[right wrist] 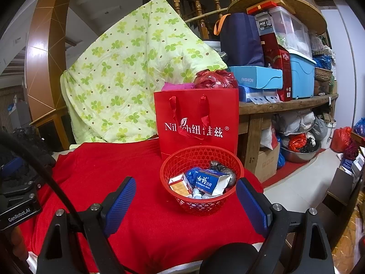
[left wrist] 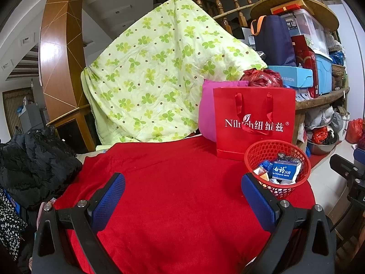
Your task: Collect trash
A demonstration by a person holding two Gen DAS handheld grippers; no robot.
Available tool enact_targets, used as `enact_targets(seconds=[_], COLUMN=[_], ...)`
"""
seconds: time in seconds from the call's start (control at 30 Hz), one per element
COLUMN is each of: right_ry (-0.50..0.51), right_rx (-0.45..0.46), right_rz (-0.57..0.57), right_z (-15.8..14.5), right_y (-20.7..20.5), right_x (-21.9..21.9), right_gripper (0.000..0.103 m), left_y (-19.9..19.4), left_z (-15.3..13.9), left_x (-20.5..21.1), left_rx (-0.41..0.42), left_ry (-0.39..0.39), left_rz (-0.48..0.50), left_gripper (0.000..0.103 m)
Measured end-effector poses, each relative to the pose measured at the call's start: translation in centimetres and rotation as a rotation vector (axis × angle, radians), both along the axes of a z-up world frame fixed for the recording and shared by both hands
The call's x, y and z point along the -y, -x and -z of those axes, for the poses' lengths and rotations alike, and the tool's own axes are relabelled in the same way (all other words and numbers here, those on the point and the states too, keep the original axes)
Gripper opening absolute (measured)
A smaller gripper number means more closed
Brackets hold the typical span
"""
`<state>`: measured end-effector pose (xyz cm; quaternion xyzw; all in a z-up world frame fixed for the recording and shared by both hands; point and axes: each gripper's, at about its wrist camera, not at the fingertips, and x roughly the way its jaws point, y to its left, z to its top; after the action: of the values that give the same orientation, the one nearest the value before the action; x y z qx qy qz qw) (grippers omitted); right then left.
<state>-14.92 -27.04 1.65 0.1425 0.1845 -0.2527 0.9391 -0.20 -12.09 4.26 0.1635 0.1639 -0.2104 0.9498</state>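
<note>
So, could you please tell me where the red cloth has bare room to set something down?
The red cloth lies bare across its middle and left, between the green clover-print quilt and the open left claw. The right corner is crowded: the red woven plastic basket of packets sits against the red paper gift bag.

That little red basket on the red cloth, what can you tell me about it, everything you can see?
The small round red plastic basket has lattice walls and a plain solid rim. It stands upright on the red cloth, just in front of the red paper gift bag; whether they touch is unclear. It holds litter: a blue and white toothpaste box, a small orange and white carton, crumpled blue wrapping and something grey. Neither hand-held gripper touches it.
</note>
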Motion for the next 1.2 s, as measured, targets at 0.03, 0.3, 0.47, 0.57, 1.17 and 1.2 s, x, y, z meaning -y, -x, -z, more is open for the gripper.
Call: enact_targets(seconds=[0.03,0.3,0.47,0.57,1.17,1.2], right_ry=[0.0,-0.001,-0.003,-0.008,-0.015,-0.015], right_rx=[0.0,0.0,-0.008,-0.01,-0.018,-0.019], right_rz=[0.001,0.0,0.001,0.005,0.011,0.011], right_z=[0.0,0.0,0.3,0.6,1.1,1.2], right_y=[0.0,0.0,-0.2,-0.4,-0.6,-0.6], right_x=[0.0,0.1,0.2,0.3,0.4,0.4], right_gripper=[0.091,0.091,0.091,0.091,0.091,0.091], left_y=[0.0,-0.1,-0.3,-0.4,-0.8,-0.8], left_z=[0.0,0.1,0.5,0.8,1.1,1.1], left_x=[0.1,0.1,0.0,-0.1,-0.7,-0.8], left_rx=[0.001,-0.001,-0.007,-0.013,-0.029,-0.03], left_ry=[0.0,-0.007,-0.019,-0.025,-0.036,-0.038], left_rz=[-0.002,0.004,0.006,0.01,0.02,0.019], left_gripper=[0.101,0.101,0.101,0.101,0.101,0.101])
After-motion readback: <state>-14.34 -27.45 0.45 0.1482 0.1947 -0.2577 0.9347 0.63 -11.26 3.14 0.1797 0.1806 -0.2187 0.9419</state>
